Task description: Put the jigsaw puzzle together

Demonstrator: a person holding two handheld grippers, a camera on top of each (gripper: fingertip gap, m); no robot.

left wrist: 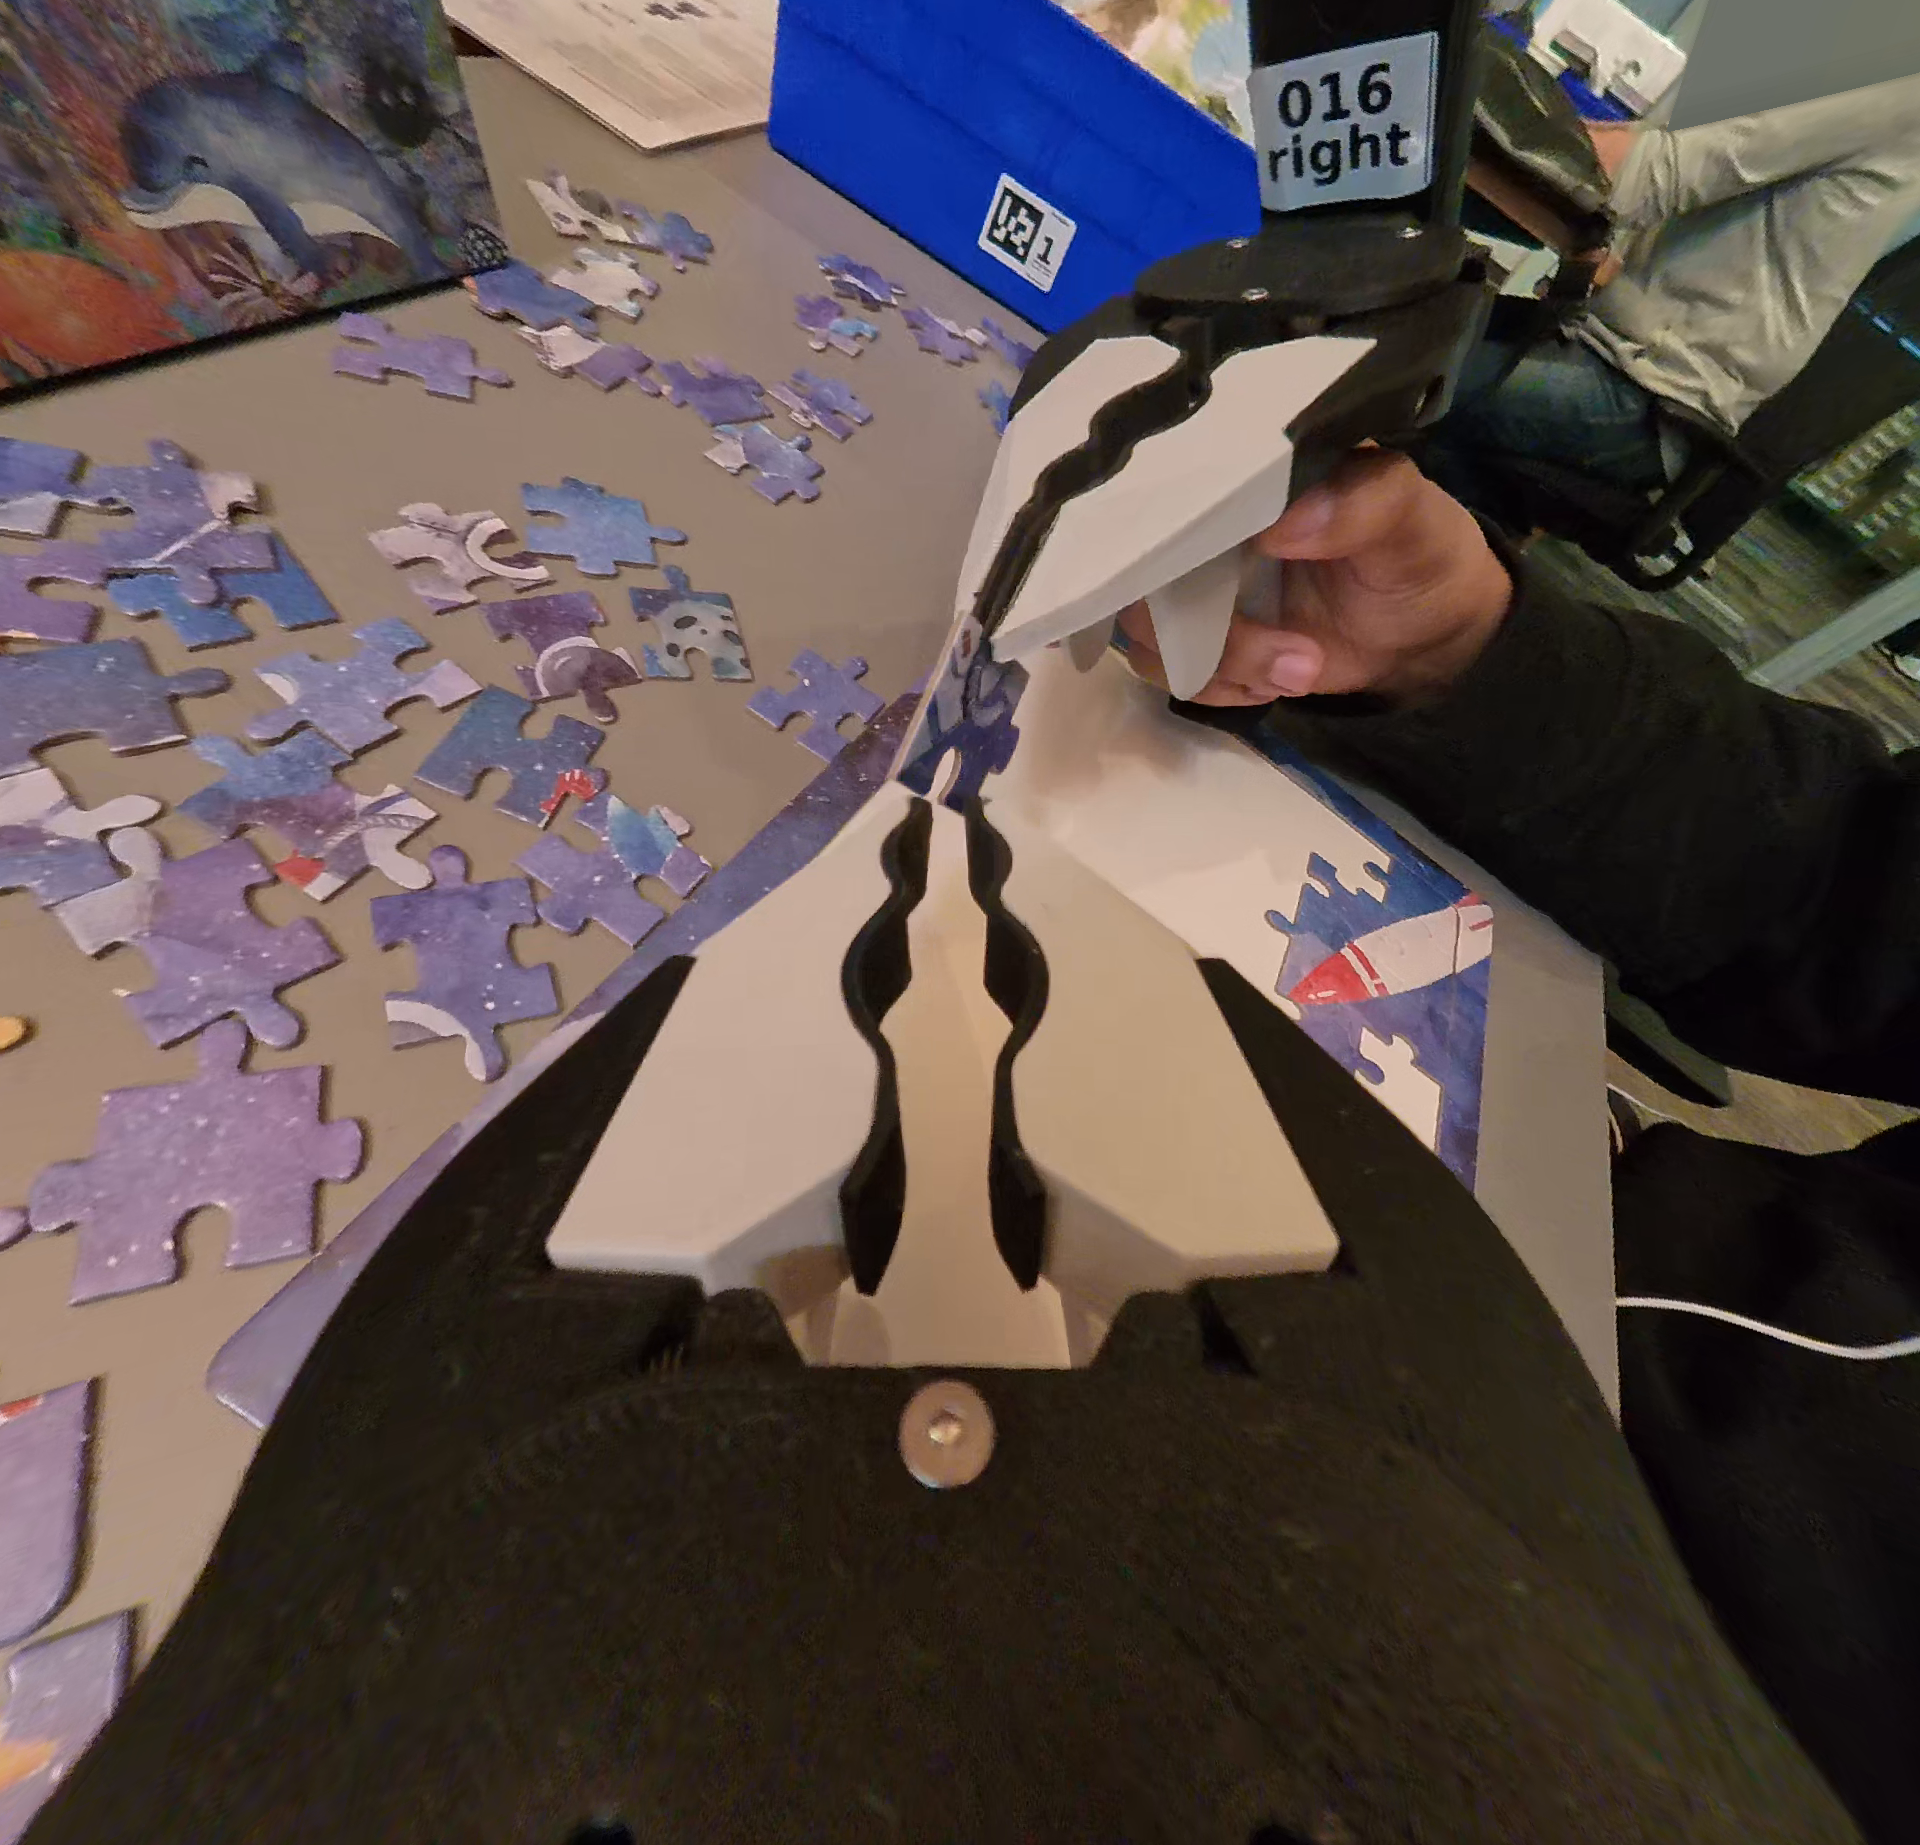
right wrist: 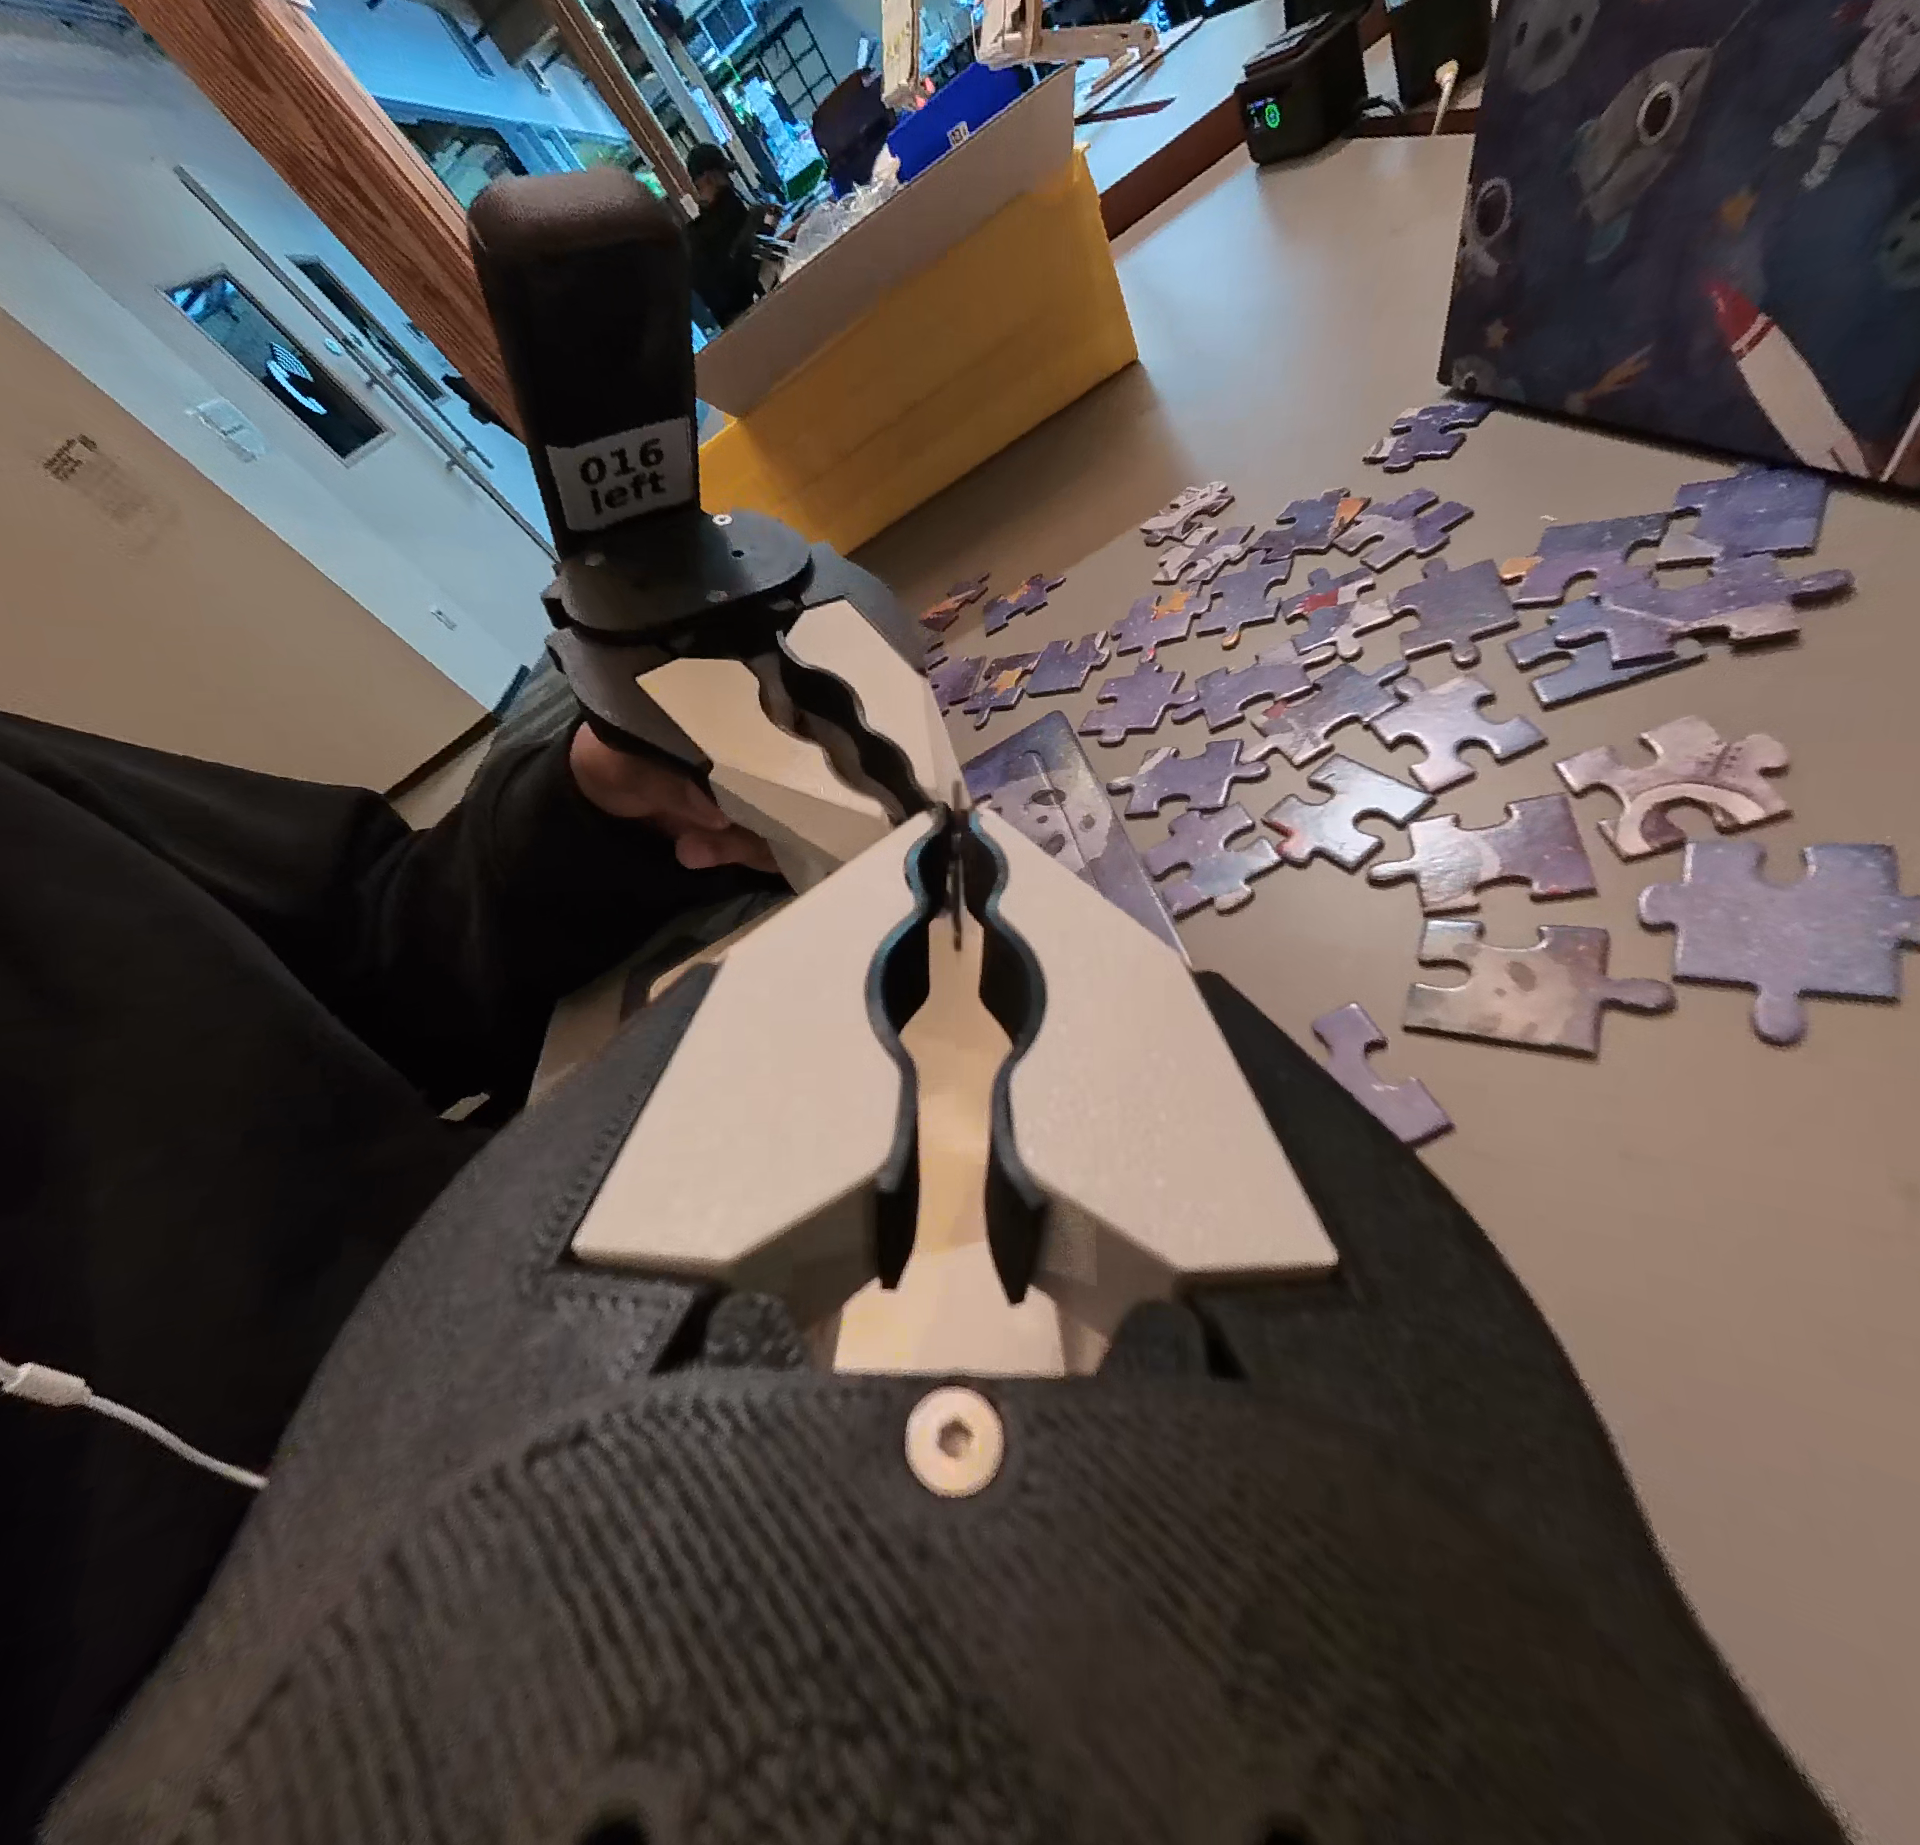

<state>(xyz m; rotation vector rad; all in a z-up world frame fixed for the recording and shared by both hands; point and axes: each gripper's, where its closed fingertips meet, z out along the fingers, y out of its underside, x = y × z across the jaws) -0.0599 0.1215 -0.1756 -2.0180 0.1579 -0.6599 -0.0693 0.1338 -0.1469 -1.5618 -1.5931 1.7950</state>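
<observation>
— Pinching the puzzle piece [left wrist: 971,725] edge-on, our right gripper [left wrist: 992,642] is clamped tight. The left gripper [left wrist: 940,808]?

— Nearly closed on its lower edge, just ahead of our fingertips. We should grip squarely.

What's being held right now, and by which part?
A blue puzzle piece: the right gripper pinches its top edge; the left gripper's tips meet its bottom edge.

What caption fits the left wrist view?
Right gripper pinches a blue puzzle piece above left gripper, loose pieces scattered beside.
</observation>
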